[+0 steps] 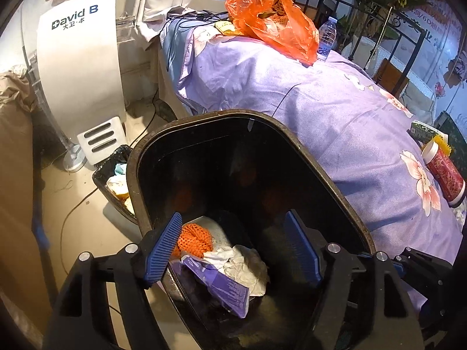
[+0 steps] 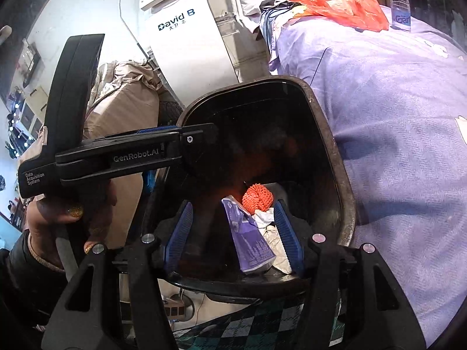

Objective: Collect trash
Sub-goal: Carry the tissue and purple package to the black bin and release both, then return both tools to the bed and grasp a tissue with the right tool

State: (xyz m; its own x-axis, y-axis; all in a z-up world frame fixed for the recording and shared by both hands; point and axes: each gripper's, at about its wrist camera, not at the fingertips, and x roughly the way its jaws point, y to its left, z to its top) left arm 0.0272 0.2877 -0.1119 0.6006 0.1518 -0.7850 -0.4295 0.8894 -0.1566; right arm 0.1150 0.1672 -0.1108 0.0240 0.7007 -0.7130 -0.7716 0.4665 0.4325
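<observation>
A black trash bin (image 1: 292,134) stands beside the bed; it also shows in the right wrist view (image 2: 321,99). Inside lie an orange foam net (image 1: 194,239), a purple wrapper (image 1: 221,285) and crumpled white paper (image 1: 248,268). The right wrist view shows the same net (image 2: 258,197), wrapper (image 2: 251,239) and paper (image 2: 265,217). My left gripper (image 1: 233,250) is open and empty over the bin mouth. My right gripper (image 2: 233,233) is open and empty over the bin's near rim. The left gripper's body (image 2: 140,154) reaches into the bin from the left.
A bed with a purple floral sheet (image 1: 321,108) carries an orange plastic bag (image 1: 274,17), a water bottle (image 1: 327,38) and a red canister (image 1: 445,172). A smaller lined bin with trash (image 1: 116,175) and a white machine (image 1: 78,67) stand on the floor at left.
</observation>
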